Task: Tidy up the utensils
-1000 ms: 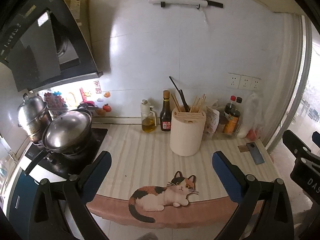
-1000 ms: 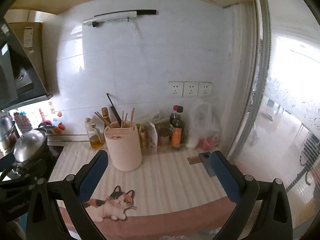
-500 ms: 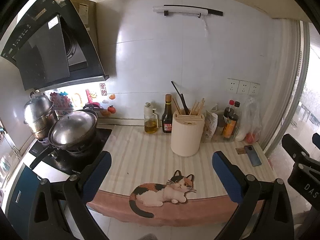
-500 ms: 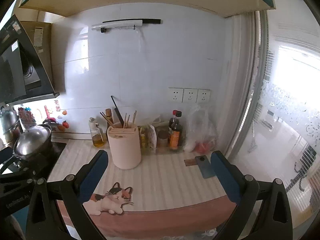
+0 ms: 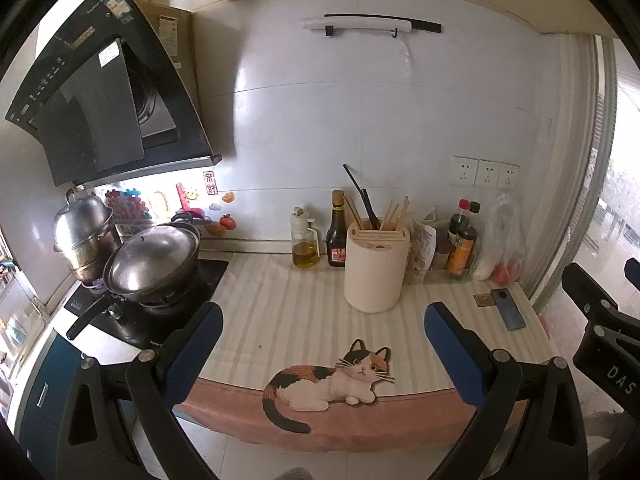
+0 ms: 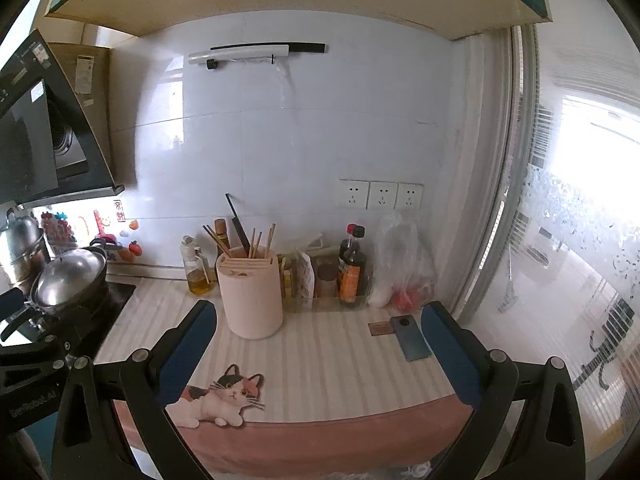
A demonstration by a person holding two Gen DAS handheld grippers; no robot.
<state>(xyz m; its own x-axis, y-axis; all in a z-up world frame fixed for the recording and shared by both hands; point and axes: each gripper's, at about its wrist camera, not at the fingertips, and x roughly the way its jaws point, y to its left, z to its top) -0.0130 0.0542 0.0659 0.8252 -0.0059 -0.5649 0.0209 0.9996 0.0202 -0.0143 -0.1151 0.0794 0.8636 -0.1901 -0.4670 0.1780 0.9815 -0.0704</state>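
Observation:
A cream utensil holder [image 5: 377,268] [image 6: 251,294] stands on the striped counter [image 5: 288,312], holding several wooden chopsticks [image 5: 394,216] [image 6: 256,240] and a dark utensil [image 5: 362,196] [image 6: 236,218]. My left gripper [image 5: 322,314] is open and empty, held well short of the counter's front edge. My right gripper [image 6: 318,314] is also open and empty, back from the counter, with the holder ahead and slightly left of it. The right gripper's body shows at the right edge of the left wrist view.
A lidded wok [image 5: 154,256] and steel pot [image 5: 84,228] sit on the cooktop at left under a range hood [image 5: 104,92]. Oil and sauce bottles [image 5: 336,232], a plastic bag [image 6: 404,264] and a phone [image 6: 410,338] line the back and right. A cat-print mat [image 5: 332,380] covers the front edge.
Both grippers have drawn back and risen from the counter, so the holder and counter look smaller and lower. Both stayed open and empty.

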